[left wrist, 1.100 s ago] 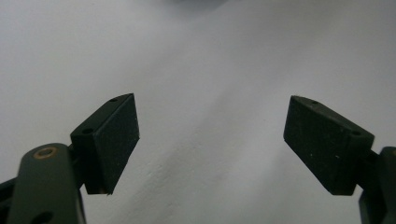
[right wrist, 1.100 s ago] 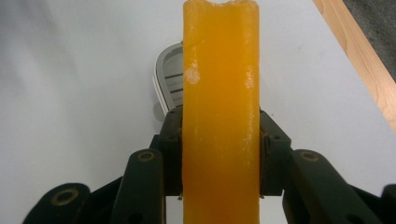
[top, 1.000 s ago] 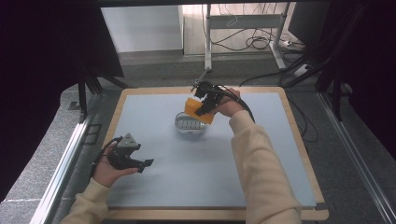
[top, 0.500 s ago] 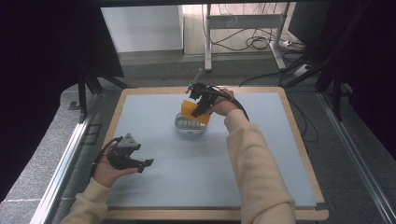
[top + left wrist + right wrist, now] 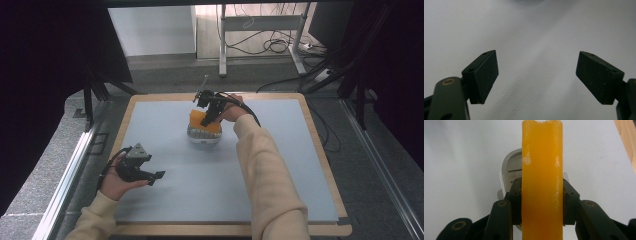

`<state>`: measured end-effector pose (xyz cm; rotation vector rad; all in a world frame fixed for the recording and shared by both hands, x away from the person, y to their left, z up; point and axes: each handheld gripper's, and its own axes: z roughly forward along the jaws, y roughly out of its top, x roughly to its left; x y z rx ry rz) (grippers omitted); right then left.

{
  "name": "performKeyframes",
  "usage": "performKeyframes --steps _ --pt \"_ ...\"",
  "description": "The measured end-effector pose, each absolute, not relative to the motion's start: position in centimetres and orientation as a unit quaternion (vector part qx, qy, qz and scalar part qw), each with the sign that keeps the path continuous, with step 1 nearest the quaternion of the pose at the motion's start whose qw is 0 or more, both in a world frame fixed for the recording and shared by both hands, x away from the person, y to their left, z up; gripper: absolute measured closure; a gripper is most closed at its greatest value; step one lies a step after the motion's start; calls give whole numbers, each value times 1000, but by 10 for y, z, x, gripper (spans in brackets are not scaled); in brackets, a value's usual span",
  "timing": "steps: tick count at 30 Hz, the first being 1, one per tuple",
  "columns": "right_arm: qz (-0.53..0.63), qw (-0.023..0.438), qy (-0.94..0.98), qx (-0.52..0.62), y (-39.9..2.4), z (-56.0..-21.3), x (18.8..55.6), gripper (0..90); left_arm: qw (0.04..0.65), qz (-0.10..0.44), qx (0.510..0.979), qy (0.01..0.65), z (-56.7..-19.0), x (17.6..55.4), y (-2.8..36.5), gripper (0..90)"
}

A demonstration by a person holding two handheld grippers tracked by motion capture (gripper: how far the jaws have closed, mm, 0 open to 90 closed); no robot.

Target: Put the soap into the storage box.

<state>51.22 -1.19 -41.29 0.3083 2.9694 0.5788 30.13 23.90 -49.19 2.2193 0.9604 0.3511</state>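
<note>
Right gripper clamps an orange sponge-like block edgewise, pads on both flat faces, presumably so it goes down narrow-side first. Block hangs directly over a white-grey appliance, possibly a kitchen scale, mid-table. Left gripper rests near the blue mat's left edge, jaws apart, empty, clear of the work.
</note>
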Motion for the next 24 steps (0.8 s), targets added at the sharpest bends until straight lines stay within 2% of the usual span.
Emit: performKeyframes --steps 24 --pt "156 37 985 71 2 -441 519 612 342 136 852 373 -492 302 243 181"
